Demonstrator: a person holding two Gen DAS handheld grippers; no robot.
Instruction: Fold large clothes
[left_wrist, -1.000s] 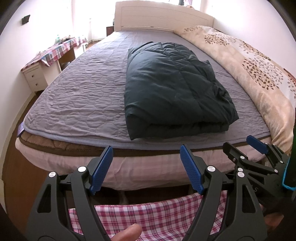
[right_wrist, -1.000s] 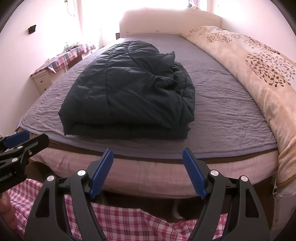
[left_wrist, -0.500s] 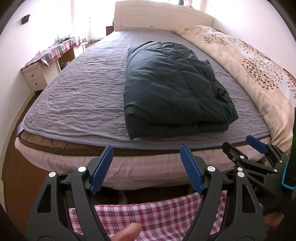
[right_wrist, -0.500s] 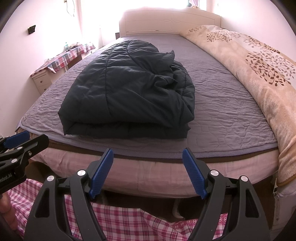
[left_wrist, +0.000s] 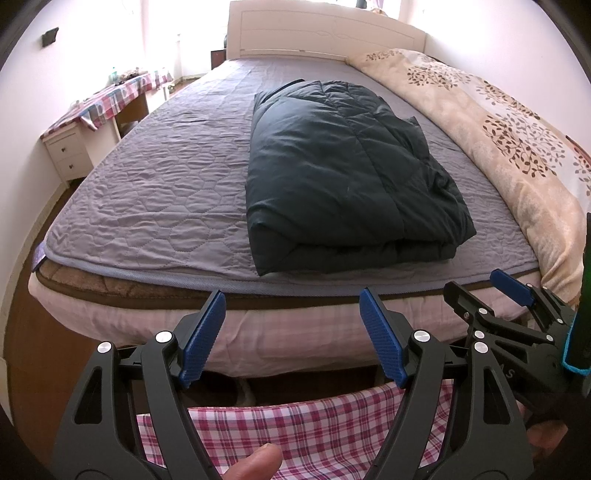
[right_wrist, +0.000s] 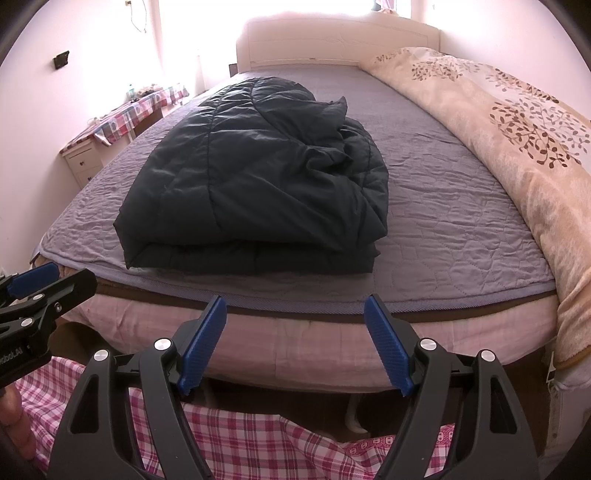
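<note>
- a thumb (left_wrist: 255, 463) shows at the bottom edge of the left view, with red-and-white plaid cloth (left_wrist: 314, 424) right behind it.
- the left gripper (left_wrist: 293, 334) is held short of the bed's foot, its blue-padded jaws spread wide with nothing between them.
- the right gripper (right_wrist: 295, 341) is held the same way, jaws spread and empty; each gripper also shows at the edge of the other's view, so the two sit side by side.
- past the pads comes the foot of the bed (left_wrist: 295, 332): a pale pink checked side, a brown layer, then a grey quilted cover (left_wrist: 155, 192) on top.
- the coat (left_wrist: 347, 181), dark and puffy, lies folded into a thick block on the cover near the foot edge, apart from both grippers; its folded edge faces the cameras, and its right side looks bunched and creased.
- a beige blanket (left_wrist: 517, 147) with a brown leaf print runs along the right side of the bed, just beside the coat.
- a bench (left_wrist: 110, 107) under a checked cloth stands by the left wall, with white drawers (left_wrist: 70, 158) at its near end.
- a white headboard (left_wrist: 325, 33) closes the far end.
</note>
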